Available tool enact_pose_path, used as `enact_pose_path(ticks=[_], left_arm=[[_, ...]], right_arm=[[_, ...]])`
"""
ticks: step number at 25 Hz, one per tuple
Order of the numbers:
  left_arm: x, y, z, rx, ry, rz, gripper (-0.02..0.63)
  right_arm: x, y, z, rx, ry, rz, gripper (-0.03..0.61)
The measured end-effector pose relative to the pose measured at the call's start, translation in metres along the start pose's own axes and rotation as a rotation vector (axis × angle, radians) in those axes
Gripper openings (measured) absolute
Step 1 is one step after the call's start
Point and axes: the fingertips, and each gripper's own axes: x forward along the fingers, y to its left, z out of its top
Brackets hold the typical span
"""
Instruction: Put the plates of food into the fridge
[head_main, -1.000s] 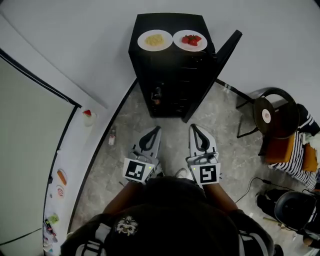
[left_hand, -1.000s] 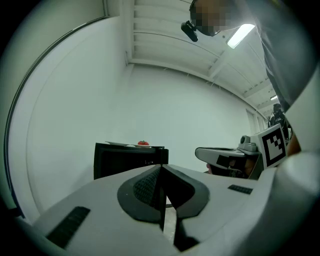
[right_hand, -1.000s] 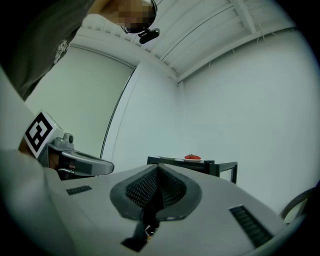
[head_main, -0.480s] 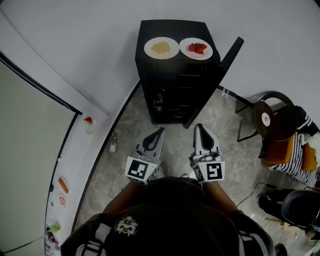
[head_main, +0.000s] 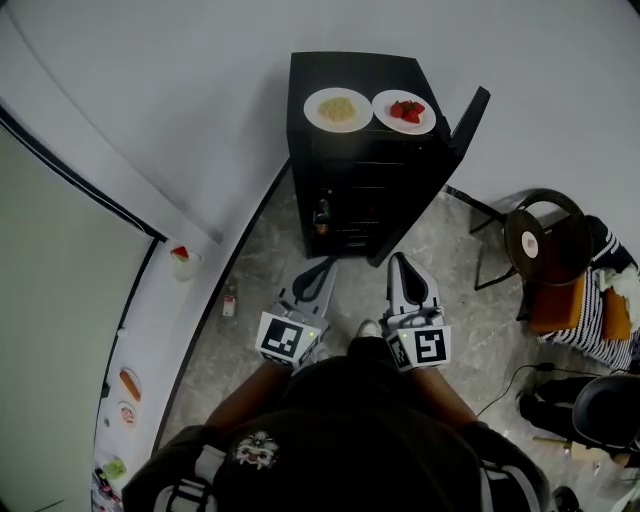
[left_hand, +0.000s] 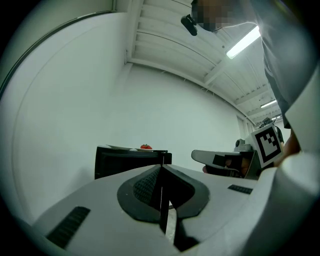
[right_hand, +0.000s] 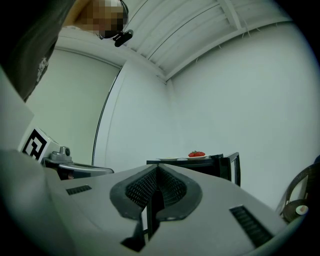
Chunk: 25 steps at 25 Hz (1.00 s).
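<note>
- A white ledge (head_main: 150, 330) runs along the far left of the head view. Several small colourful things lie on it, too small to name, and a small cup topped in red (head_main: 180, 254) stands at its upper end.
- A small bottle (head_main: 229, 298) stands on the marbled floor (head_main: 260, 250), just beside the ledge.
- The left tongs (head_main: 324, 264) hang low in front of the person and point toward the fridge. In the left gripper view their jaws are pressed together with nothing between them.
- The black fridge (head_main: 365, 170) stands against the white wall, ahead of both tongs and well apart from them. Its inside is dark, and a bottle-like thing (head_main: 322, 215) shows on a lower shelf.
- The plate of noodles (head_main: 338, 109) sits on top of the fridge, on the left side.
- The plate of strawberries (head_main: 404, 111) sits just beside it on the right. The two rims are close or touching; I cannot tell which.
- The right tongs (head_main: 400, 262) are level with the left ones and also aim at the fridge. Their jaws are closed and empty in the right gripper view.
- The fridge door (head_main: 468, 120) is swung open to the right.
- A dark round-backed chair (head_main: 545, 235) stands further right on the floor.
- A person in striped clothing (head_main: 592, 320) is at the right edge, behind the chair.
</note>
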Motion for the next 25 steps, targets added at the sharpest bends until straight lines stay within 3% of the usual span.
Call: enact_pose_path(ticks=[7,14,25], left_arm=[[0.012,0.010,-0.001,-0.009,0.003,0.004,0.023],[0.038,0.028,-0.007,-0.066,0.010,0.035,0.023],[0.094,0.056,-0.002,-0.042,0.023,0.098,0.023]], right_arm=[[0.019,0.004,0.008,-0.065,-0.037,0.038,0.025],[0.039,-0.022,-0.004,0.013,0.000,0.024,0.025],[0.089,-0.072,-0.013,0.082,-0.019,0.058,0.025]])
